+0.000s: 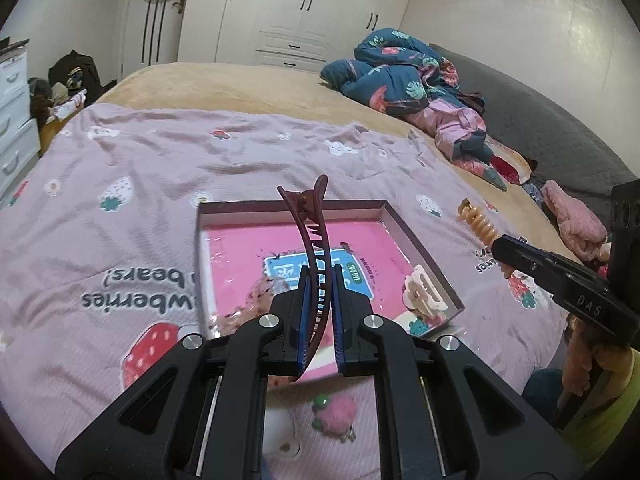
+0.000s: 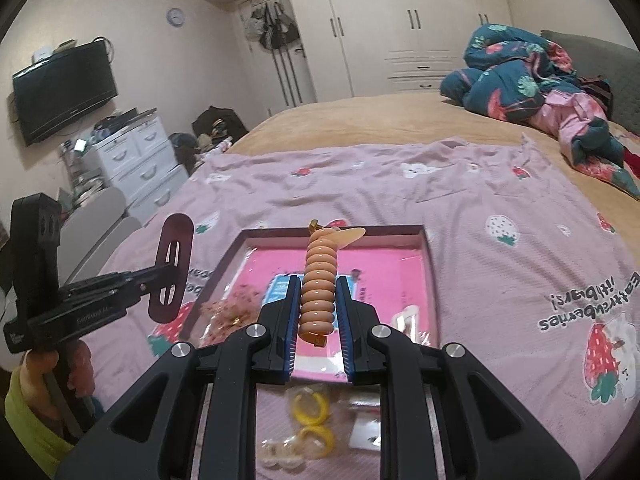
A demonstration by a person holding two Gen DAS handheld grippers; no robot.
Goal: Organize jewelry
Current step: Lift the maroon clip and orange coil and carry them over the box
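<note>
My left gripper (image 1: 319,276) is shut on a long dark red hair clip (image 1: 310,236) that stands up between the blue pads, above the pink-lined tray (image 1: 424,236). My right gripper (image 2: 319,286) is shut on an orange spiral hair tie (image 2: 319,276), also held over the tray (image 2: 427,264). In the right wrist view the left gripper (image 2: 160,276) shows at the left with the dark red clip (image 2: 171,264) seen flat-on. In the left wrist view the right gripper (image 1: 498,246) enters from the right, the spiral tie (image 1: 482,222) sticking out of it. A cream claw clip (image 1: 424,294) lies in the tray's near right corner.
The tray rests on a pink strawberry-print sheet (image 1: 140,168) over a tan bed. Yellow rings (image 2: 310,412) and small packets lie on the sheet before the tray. A glittery bag (image 2: 228,312) sits at the tray's left. A crumpled blue quilt (image 1: 404,76) lies at the far right.
</note>
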